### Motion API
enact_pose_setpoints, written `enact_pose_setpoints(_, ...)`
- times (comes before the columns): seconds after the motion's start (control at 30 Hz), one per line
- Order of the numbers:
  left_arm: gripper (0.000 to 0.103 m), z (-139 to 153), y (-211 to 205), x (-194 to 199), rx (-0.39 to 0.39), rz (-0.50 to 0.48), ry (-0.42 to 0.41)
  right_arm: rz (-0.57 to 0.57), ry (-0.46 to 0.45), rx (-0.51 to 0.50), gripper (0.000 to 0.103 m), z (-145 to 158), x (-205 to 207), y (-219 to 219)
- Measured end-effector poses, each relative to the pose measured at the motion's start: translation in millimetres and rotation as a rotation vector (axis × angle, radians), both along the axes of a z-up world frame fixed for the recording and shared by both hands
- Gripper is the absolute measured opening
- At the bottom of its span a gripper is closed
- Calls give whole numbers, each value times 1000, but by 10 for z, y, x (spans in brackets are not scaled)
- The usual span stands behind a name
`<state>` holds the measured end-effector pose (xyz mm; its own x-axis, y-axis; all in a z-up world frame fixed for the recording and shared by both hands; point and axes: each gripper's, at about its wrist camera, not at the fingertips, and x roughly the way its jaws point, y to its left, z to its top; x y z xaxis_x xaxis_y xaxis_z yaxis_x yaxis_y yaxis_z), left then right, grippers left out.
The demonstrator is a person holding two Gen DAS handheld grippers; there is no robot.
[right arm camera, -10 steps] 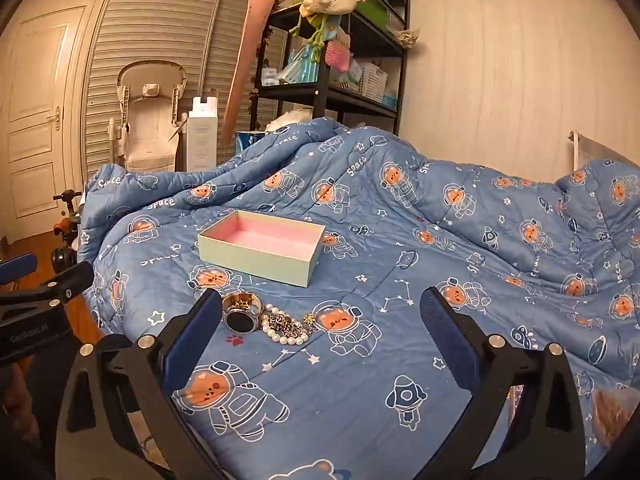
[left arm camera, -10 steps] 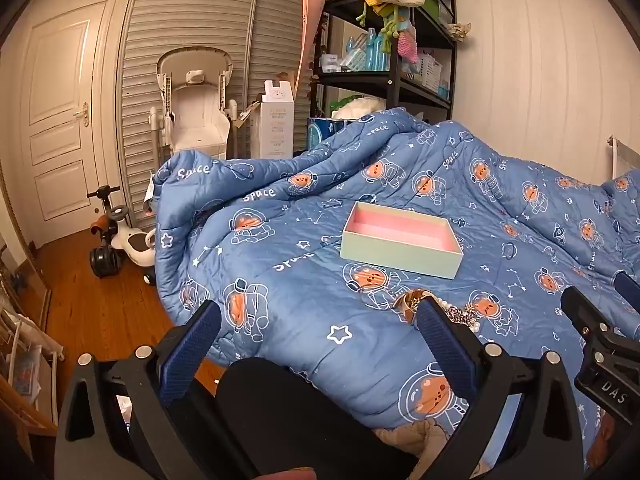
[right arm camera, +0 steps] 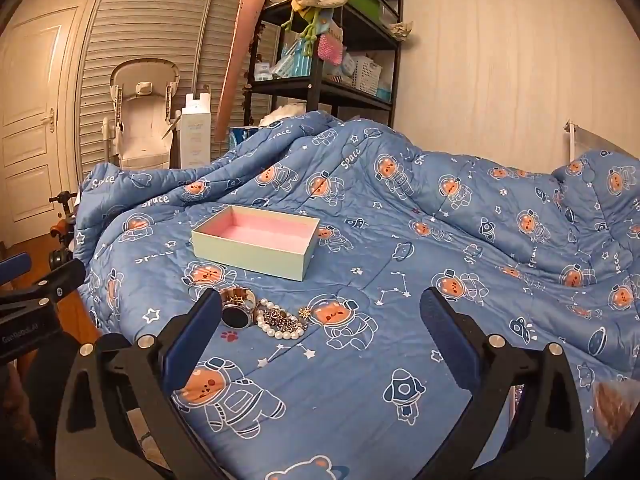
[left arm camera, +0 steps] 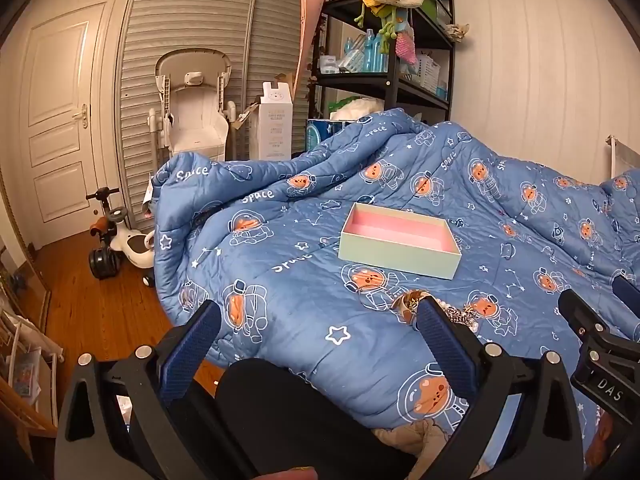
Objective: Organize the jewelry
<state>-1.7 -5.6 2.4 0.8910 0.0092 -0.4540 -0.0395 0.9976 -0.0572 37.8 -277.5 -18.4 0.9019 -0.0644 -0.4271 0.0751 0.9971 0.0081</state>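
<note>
Left wrist view: the left gripper (left arm camera: 318,320) hangs wide open and empty above the near edge of a bed covered by a blue quilt (left arm camera: 280,304). A small pile of jewelry (left arm camera: 412,304) lies on the quilt just beyond the gripper's right finger, which partly hides it. An open pale green box (left arm camera: 400,256) with a pink lining sits farther ahead and slightly right of the gripper, apart from the pile. The other gripper's black frame shows at the far right edge.

Right wrist view: the right gripper (right arm camera: 320,312) is also wide open and holds nothing. The jewelry here reads as a round watch (right arm camera: 238,312) touching the tip of the gripper's left finger, and a pearl strand tangled with a gold chain (right arm camera: 280,322) just inside that finger. The box (right arm camera: 256,252) lies ahead and to the left, empty as far as can be seen.

The step in hand is probably a first pick (nothing is in the box yet). Centering the open fingers over a single piece, pressing lightly into the soft quilt and closing slowly should help lift one item without dragging the tangle.
</note>
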Motion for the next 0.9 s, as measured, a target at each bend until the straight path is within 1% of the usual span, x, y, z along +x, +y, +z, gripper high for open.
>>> enact_pose_setpoints(0.13,96,19,-40,-6,-3,3,1,-5,-5,3,98,29,-118,127)
enact_pose_setpoints(0.3,96,12,9,-8,-3,-7,-2,-5,-12,0,98,83,-221,243)
enact_pose_setpoints(0.9,96,-1,6,-1,-3,-9,1,-3,-13,-6,98,87,-234,260)
